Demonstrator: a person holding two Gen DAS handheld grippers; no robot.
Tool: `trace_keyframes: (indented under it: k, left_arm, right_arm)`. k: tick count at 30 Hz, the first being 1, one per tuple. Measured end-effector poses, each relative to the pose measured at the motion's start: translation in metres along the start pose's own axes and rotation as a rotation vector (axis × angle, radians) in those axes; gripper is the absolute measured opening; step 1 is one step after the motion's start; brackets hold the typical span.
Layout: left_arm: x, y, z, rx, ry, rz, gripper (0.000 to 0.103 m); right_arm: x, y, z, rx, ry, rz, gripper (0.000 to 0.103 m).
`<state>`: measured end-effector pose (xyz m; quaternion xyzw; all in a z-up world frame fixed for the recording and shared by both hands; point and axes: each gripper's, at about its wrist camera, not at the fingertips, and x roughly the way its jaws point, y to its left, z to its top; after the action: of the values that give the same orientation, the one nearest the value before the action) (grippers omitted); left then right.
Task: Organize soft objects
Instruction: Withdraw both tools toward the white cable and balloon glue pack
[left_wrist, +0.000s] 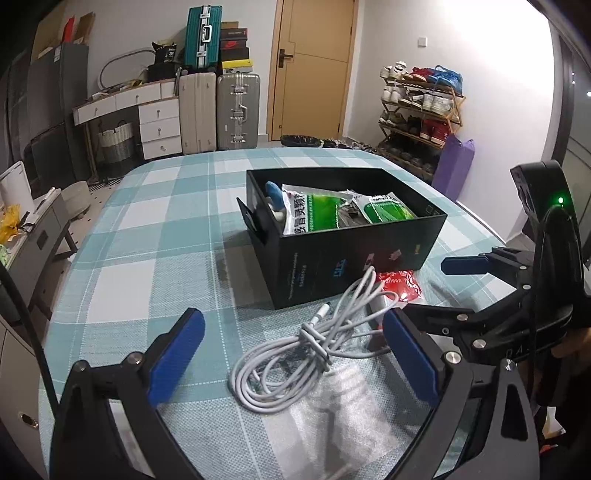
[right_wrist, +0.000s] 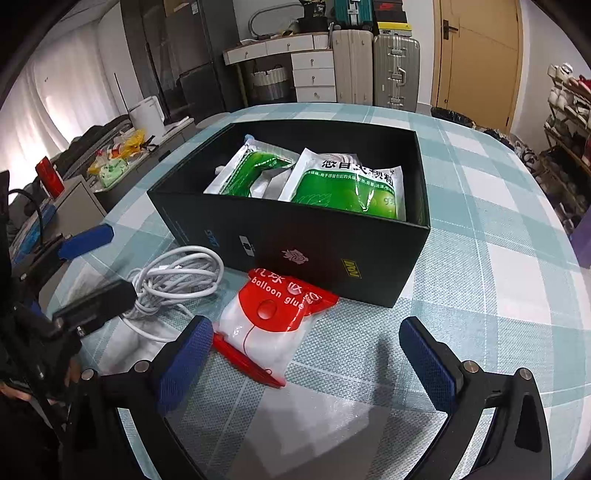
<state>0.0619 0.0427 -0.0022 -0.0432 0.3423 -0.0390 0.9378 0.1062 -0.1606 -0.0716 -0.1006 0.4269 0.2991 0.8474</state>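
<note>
A black open box (left_wrist: 354, 258) (right_wrist: 295, 240) stands on the checked tablecloth and holds green-and-white soft pouches (left_wrist: 317, 210) (right_wrist: 347, 181). A coiled white cable (left_wrist: 295, 350) (right_wrist: 177, 280) lies in front of the box. A red-and-clear balloon glue bag (right_wrist: 273, 325) (left_wrist: 400, 286) lies beside the cable. My left gripper (left_wrist: 295, 354) is open, its blue pads on either side of the cable. My right gripper (right_wrist: 306, 362) is open just behind the glue bag and also shows in the left wrist view (left_wrist: 424, 291).
The table (left_wrist: 147, 240) (right_wrist: 498, 240) has a teal and white checked cloth. Suitcases (left_wrist: 218, 110), a drawer desk (left_wrist: 147, 114), a door (left_wrist: 314, 66) and a shoe rack (left_wrist: 421, 107) stand beyond the far edge. A low cabinet (right_wrist: 74, 206) is at the left.
</note>
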Motion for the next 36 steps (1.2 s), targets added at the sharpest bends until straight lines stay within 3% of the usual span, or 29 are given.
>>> trace_keyframes:
  k: [13,29,36]
  left_arm:
    - [0.003,0.006,0.0,-0.035,0.016,-0.008,0.098]
    - [0.006,0.004,0.0,-0.025,0.023,-0.006,0.098]
    - [0.007,0.004,0.0,-0.024,0.027,-0.003,0.098]
  right_arm:
    - [0.014,0.005,0.005,0.015,0.041,-0.026,0.102]
    - [-0.007,-0.039,-0.017,0.056,0.035,-0.083,0.102]
    - [-0.016,-0.039,-0.023,0.042,0.023,-0.1,0.102]
